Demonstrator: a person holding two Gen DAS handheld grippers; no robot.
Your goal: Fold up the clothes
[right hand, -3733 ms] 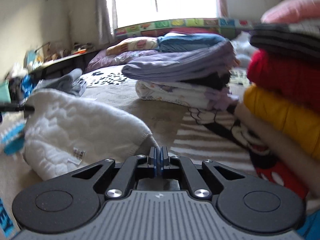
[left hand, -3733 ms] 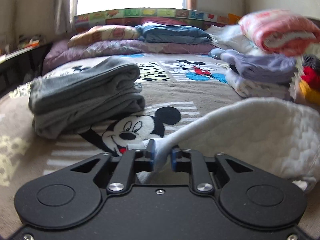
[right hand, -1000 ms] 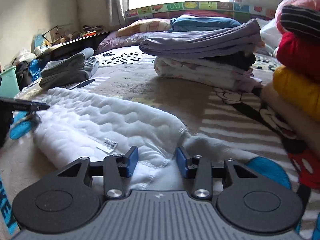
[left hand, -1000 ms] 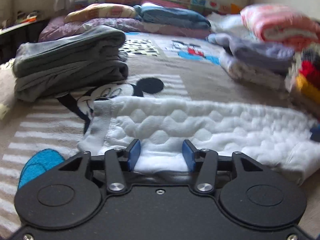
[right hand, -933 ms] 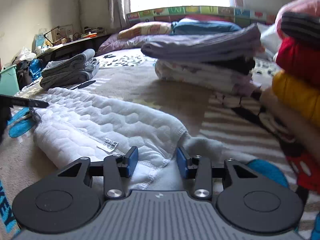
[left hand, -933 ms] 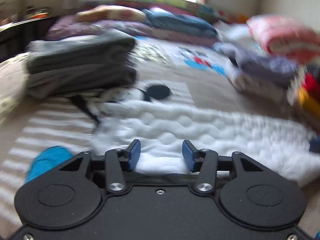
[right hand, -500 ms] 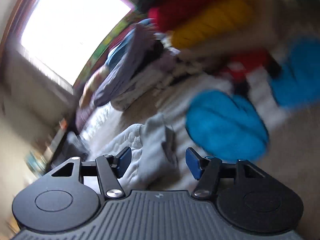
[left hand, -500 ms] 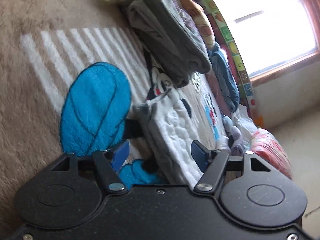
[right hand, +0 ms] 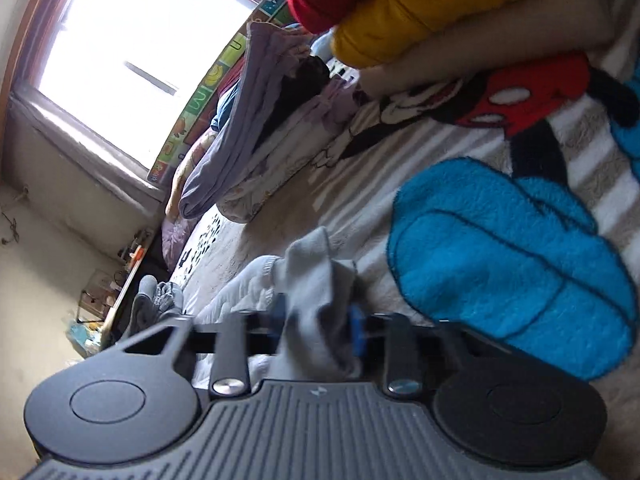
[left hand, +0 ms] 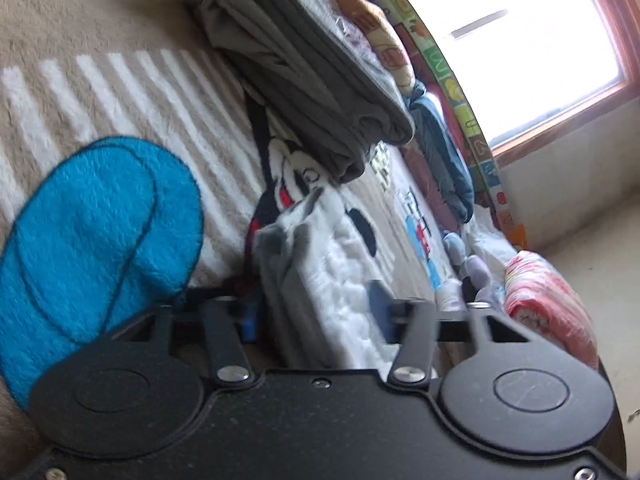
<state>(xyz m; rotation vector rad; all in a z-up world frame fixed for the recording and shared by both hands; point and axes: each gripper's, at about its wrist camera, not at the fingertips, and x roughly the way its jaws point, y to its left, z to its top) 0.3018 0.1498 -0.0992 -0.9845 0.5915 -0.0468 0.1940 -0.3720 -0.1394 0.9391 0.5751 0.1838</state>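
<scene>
The left claw (left hand: 312, 308) has just been closing, the white quilted garment (left hand: 340, 280) standing between its blue pads, and the near pad looks to press the grey edge; I judge it a grip on one end of the folded strip. The right claw (right hand: 318, 324) has just been closing too, narrow now, and its pads pinch the grey cuff end of the same garment (right hand: 316, 292). Both claws are rolled well over, so each bites the cloth edge-on.

To do this step well — the next fold, as I read it — both grips should take all layers, not the top one alone; lifting the two ends together and level keeps the strip from sagging or twisting.

The garment is soft and thick, puffed in a honeycomb quilt, with smoother grey ribbed trim at its ends; it lies on the bed's plush cartoon blanket (left hand: 100, 232) — fuzzy, striped, with blue patches. Beyond the garment sits a folded grey stack (left hand: 312, 64), limp and smooth; past its right end, a puffy yellow jacket (right hand: 420, 12) in a pile.
</scene>
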